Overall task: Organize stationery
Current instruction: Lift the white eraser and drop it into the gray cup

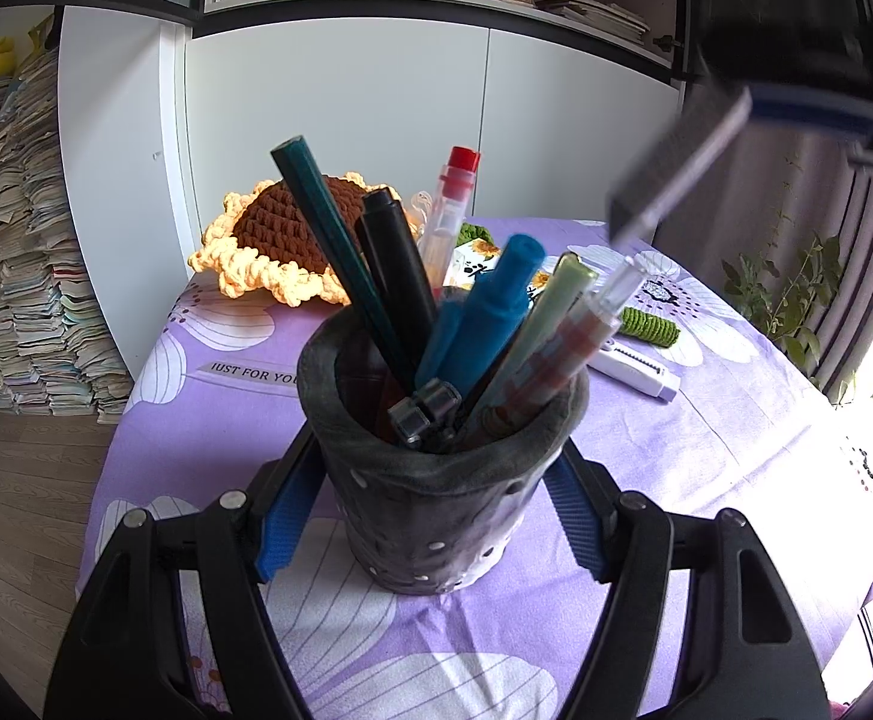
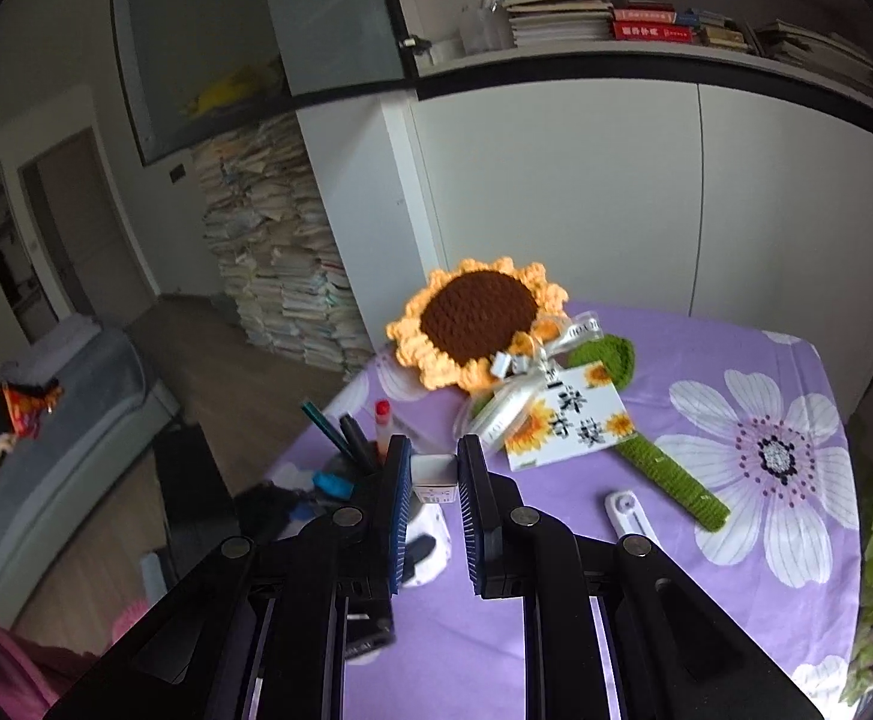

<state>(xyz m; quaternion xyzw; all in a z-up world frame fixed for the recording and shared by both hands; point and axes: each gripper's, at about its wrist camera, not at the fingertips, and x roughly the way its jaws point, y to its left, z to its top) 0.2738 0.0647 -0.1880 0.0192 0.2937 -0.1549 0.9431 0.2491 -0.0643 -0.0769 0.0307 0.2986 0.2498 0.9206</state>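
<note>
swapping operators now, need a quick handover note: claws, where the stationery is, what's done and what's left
Left claw: shut on the dark pen holder, which stands on the purple tablecloth.
Right claw: shut on a small flat grey item, held in the air above the table.
Done: several pens already stand in the holder.
Left: the grey item, apparently bound for the holder; the white correction-tape-like item still lies on the cloth.

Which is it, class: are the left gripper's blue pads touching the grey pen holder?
Touching. The left wrist view shows both pads pressed against the pen holder, one on each side.
</note>
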